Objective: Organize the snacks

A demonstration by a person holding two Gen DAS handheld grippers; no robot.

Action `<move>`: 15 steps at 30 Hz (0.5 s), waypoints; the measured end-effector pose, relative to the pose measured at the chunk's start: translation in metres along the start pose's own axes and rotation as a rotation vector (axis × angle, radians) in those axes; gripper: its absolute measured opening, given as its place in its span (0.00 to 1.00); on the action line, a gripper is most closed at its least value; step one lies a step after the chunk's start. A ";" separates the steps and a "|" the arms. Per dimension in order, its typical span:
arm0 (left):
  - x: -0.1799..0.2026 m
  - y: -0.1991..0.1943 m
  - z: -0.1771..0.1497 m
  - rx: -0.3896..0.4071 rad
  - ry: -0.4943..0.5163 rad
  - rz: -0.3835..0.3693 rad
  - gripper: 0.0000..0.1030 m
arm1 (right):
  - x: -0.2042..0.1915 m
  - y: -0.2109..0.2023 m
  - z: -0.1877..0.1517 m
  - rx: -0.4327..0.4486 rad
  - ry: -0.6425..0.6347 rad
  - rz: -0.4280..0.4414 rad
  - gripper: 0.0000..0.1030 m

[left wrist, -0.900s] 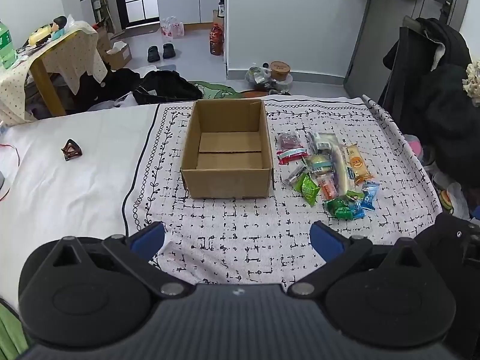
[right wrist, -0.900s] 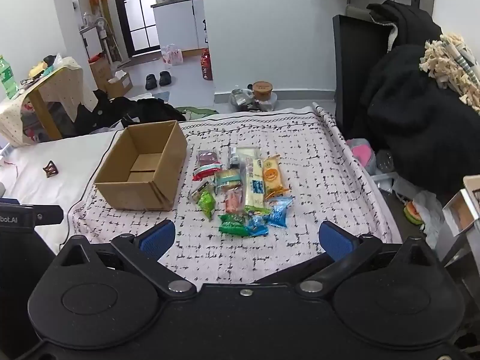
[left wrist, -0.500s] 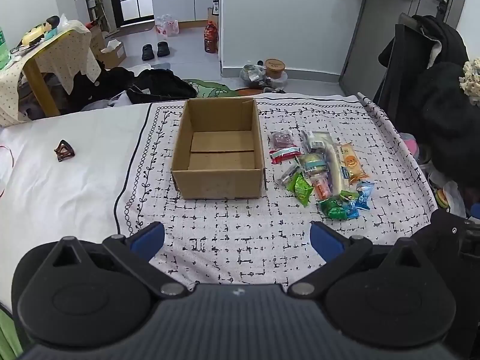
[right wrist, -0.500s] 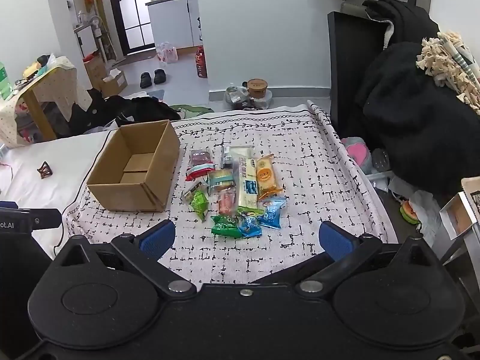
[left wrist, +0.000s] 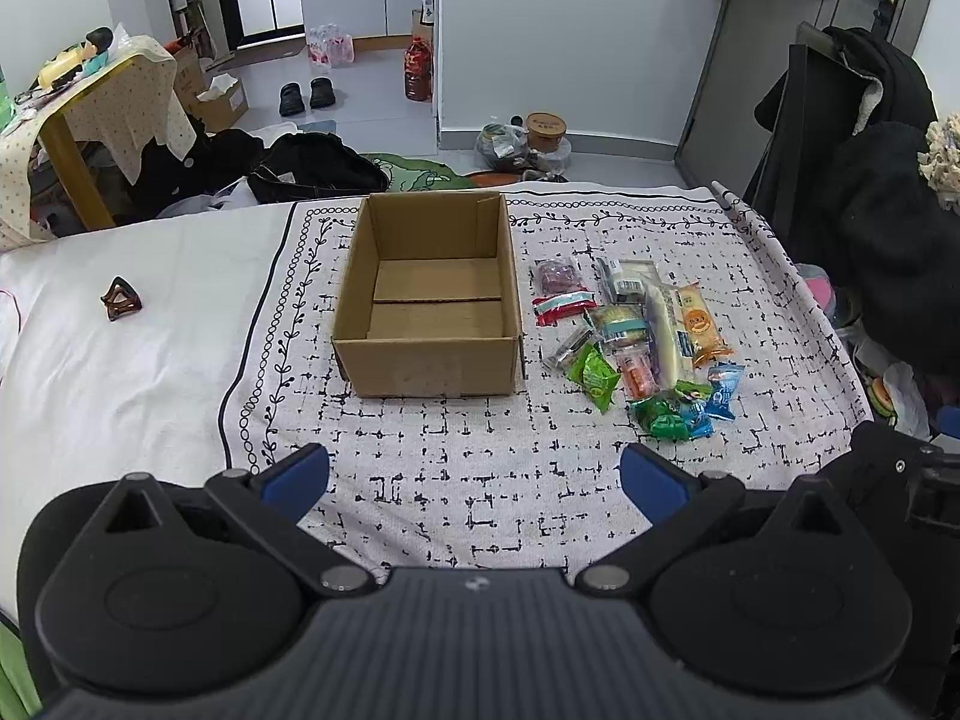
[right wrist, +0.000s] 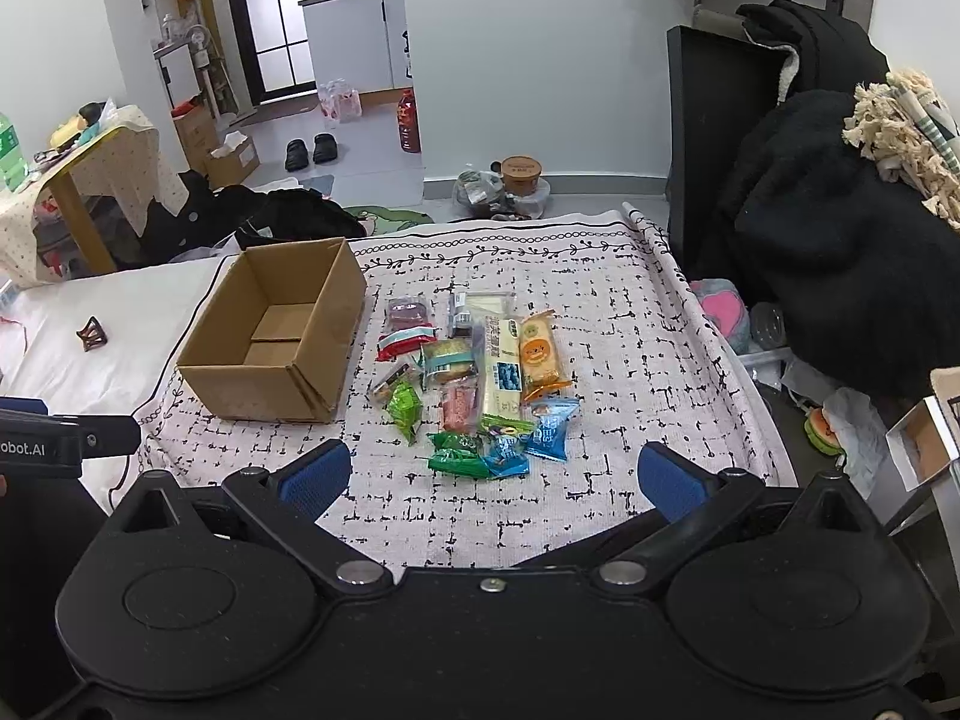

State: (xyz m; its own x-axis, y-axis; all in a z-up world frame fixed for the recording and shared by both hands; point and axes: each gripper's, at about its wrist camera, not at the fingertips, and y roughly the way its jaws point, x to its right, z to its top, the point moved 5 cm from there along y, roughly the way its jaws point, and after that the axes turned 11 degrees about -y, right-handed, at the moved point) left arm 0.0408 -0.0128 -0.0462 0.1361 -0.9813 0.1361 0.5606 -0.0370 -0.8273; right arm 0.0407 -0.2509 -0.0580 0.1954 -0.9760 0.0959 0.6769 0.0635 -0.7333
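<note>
Heap of bright foil-wrapped snack packets [right wrist: 474,384] at three o'clock of open, empty brown cardboard box [left wrist: 429,294] on black-and-white patterned cloth [left wrist: 480,480]. Nearer than moments ago; both black grippers, left [left wrist: 474,474] and right [right wrist: 492,474], splayed, empty; sorting unstarted.

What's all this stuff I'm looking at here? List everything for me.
cardboard box: one, brown, open and empty, on the patterned cloth, left of the snacks
snack packets: about a dozen, green, blue, red, orange, yellowish, piled on the cloth
patterned cloth: one, white with black marks, spread over the surface
hair claw: one, brown, on the plain white sheet far left
slippers: one pair, black, on the floor behind
red bottle: one, on the floor by the wall
left gripper: one, black with blue pads, jaws open, holding nothing
right gripper: same, jaws open, near the snacks
</note>
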 end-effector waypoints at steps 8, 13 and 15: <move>-0.001 -0.003 -0.002 0.001 0.001 -0.002 1.00 | -0.001 -0.002 0.000 0.005 -0.003 0.008 1.00; -0.004 -0.006 -0.002 0.002 0.000 -0.003 1.00 | -0.002 -0.004 0.000 0.009 -0.006 0.012 1.00; -0.003 -0.007 -0.003 0.004 0.002 -0.004 1.00 | -0.003 -0.005 -0.001 0.011 -0.011 0.010 1.00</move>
State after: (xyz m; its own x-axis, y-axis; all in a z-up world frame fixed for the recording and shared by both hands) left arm 0.0341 -0.0098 -0.0421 0.1321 -0.9815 0.1385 0.5641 -0.0405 -0.8247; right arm 0.0362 -0.2483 -0.0551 0.2099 -0.9730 0.0960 0.6827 0.0755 -0.7268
